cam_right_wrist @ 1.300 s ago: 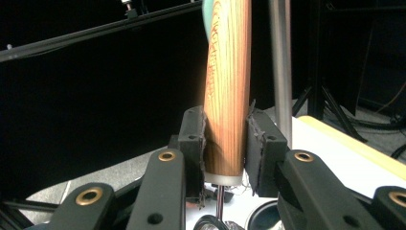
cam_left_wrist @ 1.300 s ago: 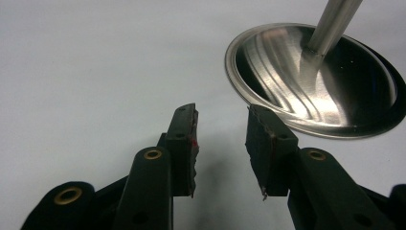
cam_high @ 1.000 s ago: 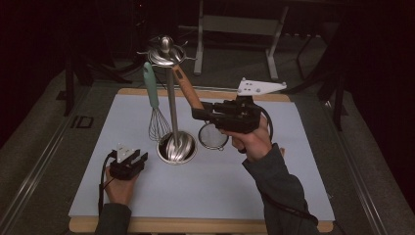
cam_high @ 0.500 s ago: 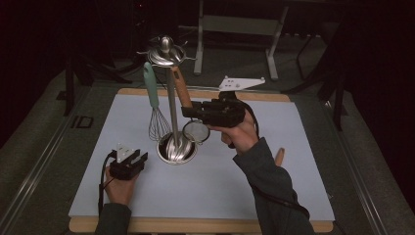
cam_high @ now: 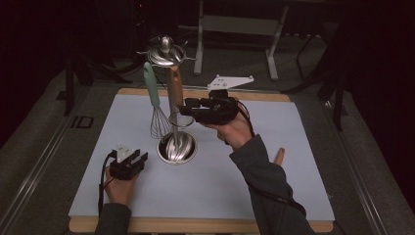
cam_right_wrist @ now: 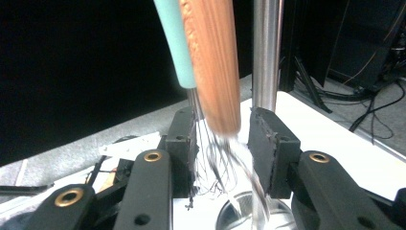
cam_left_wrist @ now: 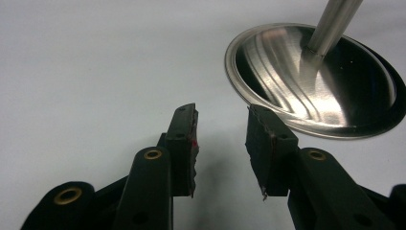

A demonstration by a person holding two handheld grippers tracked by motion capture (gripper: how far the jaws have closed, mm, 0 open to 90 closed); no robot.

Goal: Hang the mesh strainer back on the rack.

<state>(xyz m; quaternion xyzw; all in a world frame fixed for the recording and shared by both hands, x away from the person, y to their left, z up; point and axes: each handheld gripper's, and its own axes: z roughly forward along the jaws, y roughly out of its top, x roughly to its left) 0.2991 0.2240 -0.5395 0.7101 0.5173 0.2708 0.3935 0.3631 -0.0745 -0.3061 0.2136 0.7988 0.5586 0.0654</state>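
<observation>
Strainer freshly hung on the stand

Right gripper (cam_high: 185,110), jaws just opened around the strainer (cam_right_wrist: 213,62) handle (left gripper (cam_high: 136,157) idle, empty), could snag it off the stand (cam_high: 172,98).

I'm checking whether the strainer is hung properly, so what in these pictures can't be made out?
- Hook under the stand's top, high view: too small and dark to tell if the wooden-handled strainer hangs there.
- Strainer mesh, right gripper view: blurred.
- Right gripper, right gripper view: jaws apart around the handle; pad contact unclear.
- Wooden piece, high view: mostly hidden by the sleeve.
</observation>
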